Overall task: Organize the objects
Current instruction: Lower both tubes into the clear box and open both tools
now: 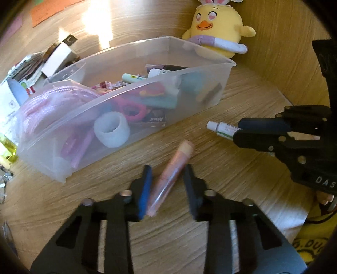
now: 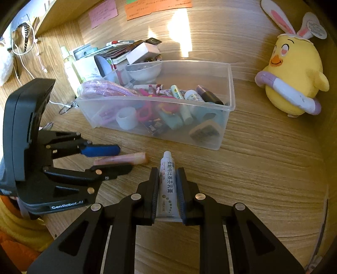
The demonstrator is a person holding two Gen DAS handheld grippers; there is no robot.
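Note:
A clear plastic bin [image 1: 202,69] [image 2: 228,88] holds several small items: tubes, a tape roll, a pink cord. A pink tube [image 1: 171,176] [image 2: 122,159] lies on the wooden desk between the jaws of my left gripper [image 1: 168,171] [image 2: 124,159], which is open around it, not clamped. My right gripper [image 2: 167,173] [image 1: 239,128] is shut on a white ointment tube [image 2: 167,183] [image 1: 222,128], held just above the desk in front of the bin.
A yellow plush chick [image 1: 219,27] [image 2: 292,78] sits behind and right of the bin. Boxes, papers and a bottle [image 2: 69,63] are piled left of the bin. Sticky notes [image 2: 103,11] hang on the back wall.

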